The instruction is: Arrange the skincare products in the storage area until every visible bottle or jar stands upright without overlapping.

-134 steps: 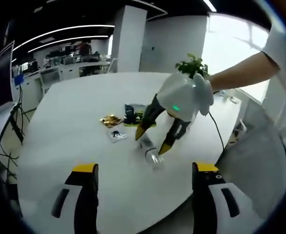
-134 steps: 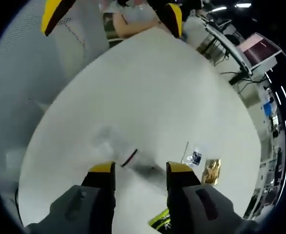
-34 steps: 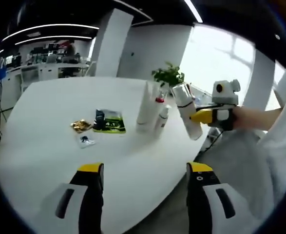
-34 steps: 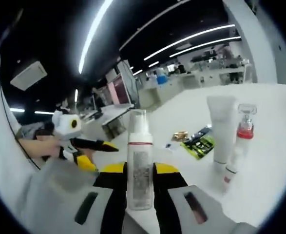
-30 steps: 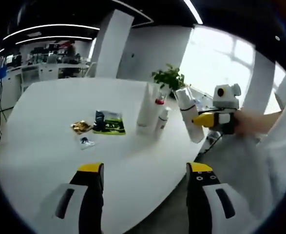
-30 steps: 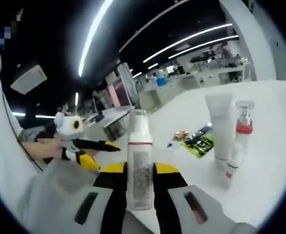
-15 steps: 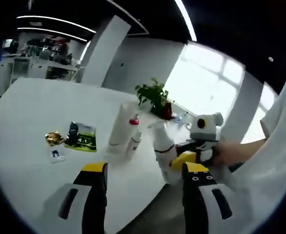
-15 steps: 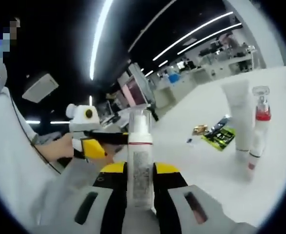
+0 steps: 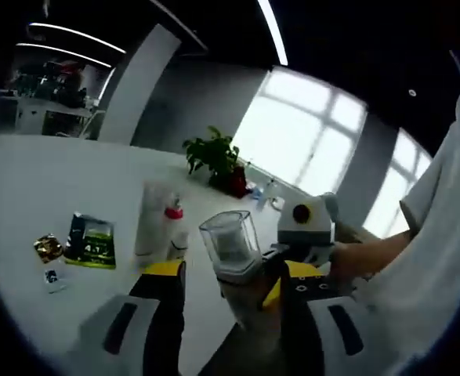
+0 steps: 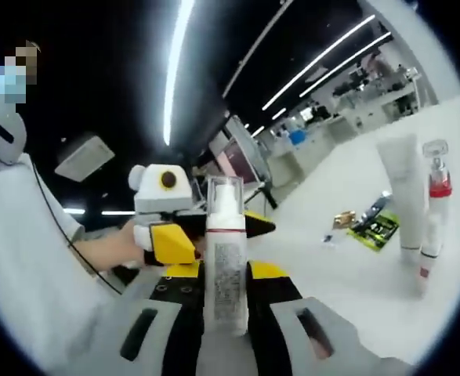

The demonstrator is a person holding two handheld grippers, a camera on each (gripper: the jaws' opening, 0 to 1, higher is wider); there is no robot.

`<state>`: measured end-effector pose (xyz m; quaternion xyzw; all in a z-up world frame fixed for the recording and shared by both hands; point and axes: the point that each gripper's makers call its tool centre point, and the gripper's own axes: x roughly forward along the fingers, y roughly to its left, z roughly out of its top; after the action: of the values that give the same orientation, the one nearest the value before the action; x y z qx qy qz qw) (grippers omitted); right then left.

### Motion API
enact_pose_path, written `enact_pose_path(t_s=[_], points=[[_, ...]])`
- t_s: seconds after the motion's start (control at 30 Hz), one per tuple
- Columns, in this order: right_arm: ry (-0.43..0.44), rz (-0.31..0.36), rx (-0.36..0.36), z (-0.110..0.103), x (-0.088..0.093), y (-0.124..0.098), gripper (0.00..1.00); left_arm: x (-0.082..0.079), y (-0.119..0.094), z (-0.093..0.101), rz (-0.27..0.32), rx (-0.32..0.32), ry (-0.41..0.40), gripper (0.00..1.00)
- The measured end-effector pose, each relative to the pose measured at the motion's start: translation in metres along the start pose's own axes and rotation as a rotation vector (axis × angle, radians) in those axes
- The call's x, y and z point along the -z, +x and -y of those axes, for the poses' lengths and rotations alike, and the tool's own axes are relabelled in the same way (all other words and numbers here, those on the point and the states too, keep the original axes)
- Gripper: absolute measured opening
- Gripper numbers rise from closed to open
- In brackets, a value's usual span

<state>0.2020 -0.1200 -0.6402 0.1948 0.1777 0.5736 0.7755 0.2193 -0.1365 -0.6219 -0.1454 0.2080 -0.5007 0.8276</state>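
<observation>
Foam pump bottle of white plastic with clear cap and red collar point(image 10: 225, 258), clamped upright between the yellow-tipped jaws of the right gripper point(image 10: 225, 276), off the table edge. Same bottle point(image 9: 236, 262) seen cap-first in the left gripper view, between the spread yellow-and-black jaws of the left gripper point(image 9: 224, 276), close to both but contact impossible to tell; left jaws parted, not closed on it. Left gripper point(image 10: 214, 228) also seen in the right gripper view, just behind the bottle, held by a hand point(image 10: 112, 244). Right gripper point(image 9: 288, 270) seen in the left gripper view just right of the bottle, held by another hand point(image 9: 355, 262).

On the round white table point(image 9: 26, 204): tall white squeeze tube point(image 9: 151, 220) standing cap-down, and slim white bottle with red collar and clear cap point(image 9: 175, 232) upright just beside it; the 2 also in the right gripper view, tube point(image 10: 403, 193) and bottle point(image 10: 432, 214). Nearby, lying flat: green-and-black sachet point(image 9: 90, 240), gold foil packet point(image 9: 48, 248), small clear sachet point(image 9: 55, 278). Potted green plant point(image 9: 214, 155) at the far edge by the windows.
</observation>
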Motion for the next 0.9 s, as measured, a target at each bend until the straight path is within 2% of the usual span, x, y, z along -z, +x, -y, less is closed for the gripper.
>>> enact_pose_path(t_s=[0.1, 0.13, 0.3, 0.4, 0.43, 0.5, 0.57, 0.6, 0.63, 0.8, 0.9], points=[[0.006, 0.004, -0.025, -0.006, -0.001, 0.002, 0.20, -0.002, 0.001, 0.004, 0.000, 0.021, 0.001, 0.24], [0.009, 0.007, -0.031, -0.007, -0.001, 0.003, 0.20, -0.003, 0.001, 0.005, 0.003, 0.033, -0.001, 0.23], [0.050, 0.059, -0.069, -0.013, -0.010, 0.001, 0.20, -0.013, -0.002, 0.011, 0.025, 0.073, -0.019, 0.21], [0.043, 0.070, -0.058, -0.011, -0.013, 0.001, 0.20, -0.017, 0.001, 0.010, 0.006, 0.047, -0.017, 0.21], [0.036, 0.078, -0.030, -0.007, -0.015, 0.000, 0.21, -0.017, 0.002, 0.005, -0.008, -0.002, -0.007, 0.21], [0.017, 0.081, -0.003, -0.003, -0.017, -0.002, 0.21, -0.018, 0.006, 0.003, -0.019, -0.047, -0.030, 0.21], [0.024, 0.098, 0.038, -0.001, -0.024, -0.003, 0.22, -0.024, 0.008, 0.003, -0.004, -0.072, -0.046, 0.21], [0.001, 0.093, 0.063, -0.001, -0.028, -0.003, 0.22, -0.030, 0.010, 0.003, 0.012, -0.090, -0.064, 0.21], [-0.037, 0.070, 0.118, 0.004, -0.031, -0.004, 0.23, -0.032, 0.010, 0.002, 0.014, -0.106, -0.064, 0.21], [-0.193, -0.010, 0.294, 0.014, -0.050, 0.001, 0.24, -0.053, 0.007, -0.015, 0.056, -0.246, -0.031, 0.20], [-0.251, -0.067, 0.413, 0.020, -0.058, 0.005, 0.23, -0.062, 0.003, -0.028, 0.050, -0.368, 0.006, 0.21]])
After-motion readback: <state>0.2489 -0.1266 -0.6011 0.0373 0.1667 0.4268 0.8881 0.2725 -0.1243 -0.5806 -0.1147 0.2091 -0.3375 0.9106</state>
